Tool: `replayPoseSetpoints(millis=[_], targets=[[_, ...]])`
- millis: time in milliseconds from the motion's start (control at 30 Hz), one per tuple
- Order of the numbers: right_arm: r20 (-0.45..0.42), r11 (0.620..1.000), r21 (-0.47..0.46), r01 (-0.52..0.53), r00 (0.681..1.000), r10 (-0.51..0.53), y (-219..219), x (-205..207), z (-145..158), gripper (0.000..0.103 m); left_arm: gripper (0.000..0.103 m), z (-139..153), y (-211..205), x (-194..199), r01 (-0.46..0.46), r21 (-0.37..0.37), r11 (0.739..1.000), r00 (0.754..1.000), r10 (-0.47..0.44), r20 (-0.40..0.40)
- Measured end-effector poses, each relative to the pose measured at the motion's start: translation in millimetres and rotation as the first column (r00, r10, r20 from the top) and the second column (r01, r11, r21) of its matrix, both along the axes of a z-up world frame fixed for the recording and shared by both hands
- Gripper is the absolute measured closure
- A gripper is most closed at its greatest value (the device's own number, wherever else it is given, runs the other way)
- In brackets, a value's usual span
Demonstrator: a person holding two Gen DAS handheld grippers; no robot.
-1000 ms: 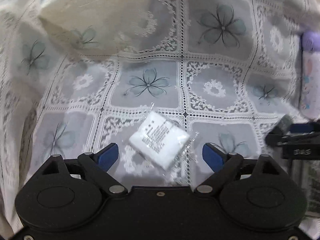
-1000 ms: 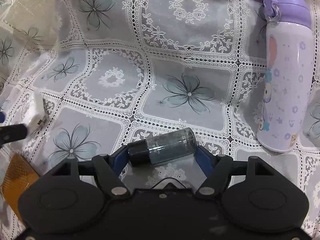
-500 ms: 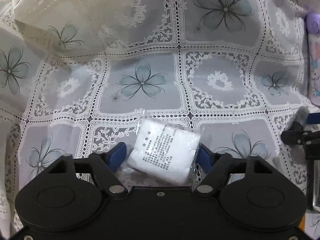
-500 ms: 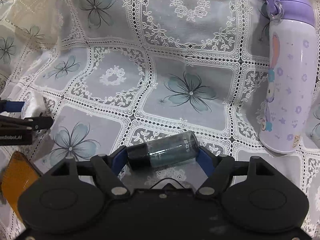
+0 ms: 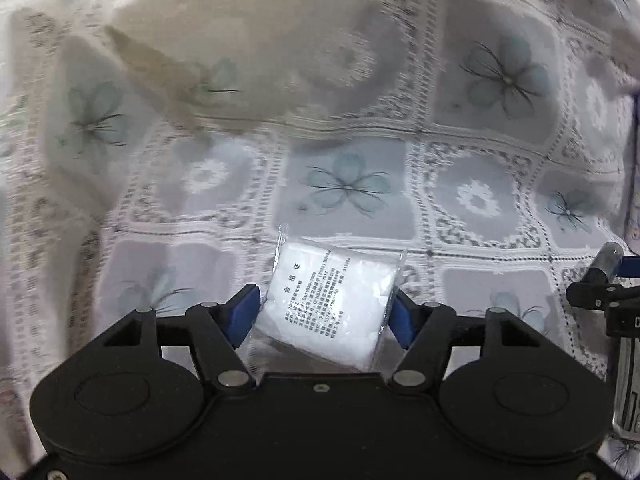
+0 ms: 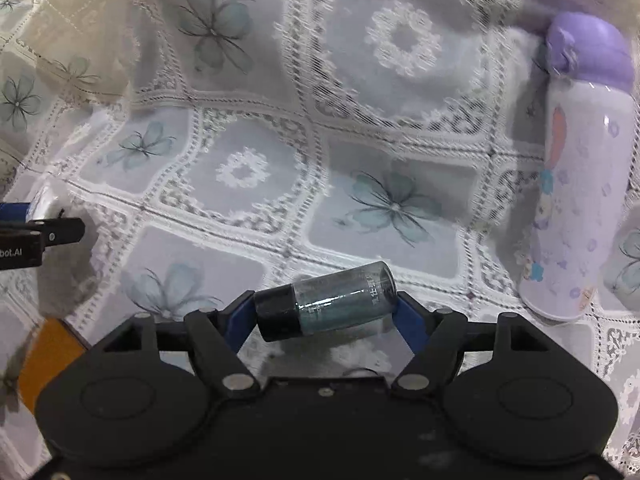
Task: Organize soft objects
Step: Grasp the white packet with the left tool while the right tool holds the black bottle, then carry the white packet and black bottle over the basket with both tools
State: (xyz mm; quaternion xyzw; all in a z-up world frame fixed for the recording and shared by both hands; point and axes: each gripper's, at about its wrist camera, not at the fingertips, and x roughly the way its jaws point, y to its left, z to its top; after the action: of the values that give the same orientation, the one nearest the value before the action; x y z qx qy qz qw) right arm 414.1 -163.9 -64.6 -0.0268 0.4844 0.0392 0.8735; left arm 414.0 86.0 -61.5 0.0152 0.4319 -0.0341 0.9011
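Observation:
A white soft packet in clear wrap with printed text sits between the blue pads of my left gripper. Its jaws are closing, and both pads press on the packet's sides just above the lace tablecloth. My right gripper is shut on a small dark glass bottle with a black cap, held crosswise by its ends. The right gripper's tip shows at the right edge of the left wrist view. The left gripper shows at the left edge of the right wrist view.
A purple-lidded white flask lies on the cloth at the right. An orange flat thing lies at the lower left. A raised fold of cream cloth bulges at the back left.
My left jaws went from wide apart around the packet to pressing on it, and the left hand shifted over the cloth. The right gripper keeps the bottle and has hardly moved.

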Motion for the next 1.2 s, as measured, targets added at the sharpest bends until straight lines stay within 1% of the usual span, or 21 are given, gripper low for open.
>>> replayPoseSetpoints(millis=[200, 333, 467, 733, 933, 1067, 1200], targets=[[-0.001, 0.999, 0.032, -0.034, 0.999, 0.034, 42.4, 8.4, 13.3, 0.031, 0.040, 4.1, 27.5, -20.7, -0.066, 0.018, 0.998, 0.998, 0.067, -0.014], [0.004, 0.995, 0.058, -0.083, 0.997, 0.083, 79.7, 9.5, 19.5, 0.031, 0.040, 4.4, 43.1, -40.9, -0.098, 0.013, 0.995, 0.995, 0.098, -0.020], [0.009, 0.987, 0.086, -0.136, 0.991, 0.135, 117.7, 7.6, 21.8, 0.031, 0.040, 3.3, 55.7, -65.0, -0.126, 0.017, 0.992, 0.992, 0.127, -0.007], [0.003, 0.962, 0.137, -0.236, 0.971, 0.238, 177.8, -13.3, 18.1, 0.031, 0.040, 3.8, 74.0, -120.7, -0.180, -0.001, 0.984, 0.984, 0.180, 0.013], [0.000, 0.936, 0.177, -0.305, 0.951, 0.310, 192.6, -46.9, 19.4, 0.031, 0.040, 9.6, 76.8, -166.9, -0.219, -0.014, 0.976, 0.976, 0.219, 0.014], [-0.013, 0.917, 0.219, -0.334, 0.939, 0.345, 187.0, -81.8, 23.9, 0.030, 0.040, 14.3, 74.0, -195.1, -0.241, -0.012, 0.970, 0.970, 0.241, 0.008], [-0.003, 0.902, 0.232, -0.364, 0.927, 0.375, 175.2, -124.9, 32.7, 0.030, 0.040, 22.9, 70.2, -218.7, -0.247, -0.027, 0.969, 0.969, 0.247, 0.000]])
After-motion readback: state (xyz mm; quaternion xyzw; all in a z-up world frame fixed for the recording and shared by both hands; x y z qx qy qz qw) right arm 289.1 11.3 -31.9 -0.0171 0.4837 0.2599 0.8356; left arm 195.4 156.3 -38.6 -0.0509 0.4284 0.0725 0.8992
